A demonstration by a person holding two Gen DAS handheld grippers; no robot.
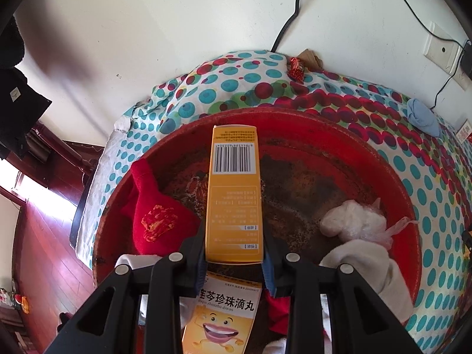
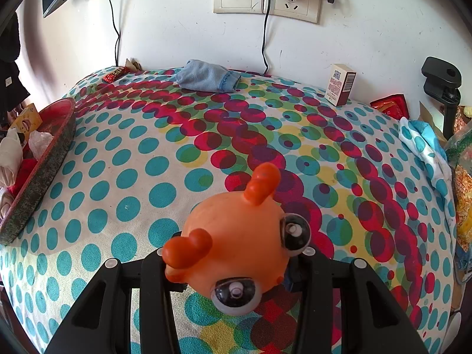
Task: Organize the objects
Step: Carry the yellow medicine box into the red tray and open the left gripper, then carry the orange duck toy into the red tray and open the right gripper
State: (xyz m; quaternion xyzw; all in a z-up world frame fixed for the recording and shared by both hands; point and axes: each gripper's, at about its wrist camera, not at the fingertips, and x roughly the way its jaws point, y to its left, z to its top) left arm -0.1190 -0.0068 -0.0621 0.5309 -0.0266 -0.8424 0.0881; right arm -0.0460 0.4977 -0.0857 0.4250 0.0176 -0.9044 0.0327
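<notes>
Yellow medicine box with barcode, over worn red basin.

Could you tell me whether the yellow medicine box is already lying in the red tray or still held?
Still held: the left gripper's fingers clamp the yellow box above the red tray.

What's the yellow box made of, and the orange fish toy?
The yellow box looks like thin printed cardboard: flat folded sides, sharp edges, a barcode. The orange fish toy seems soft rubber or vinyl: smooth, matte, rounded, with shiny plastic-looking eyes.
</notes>
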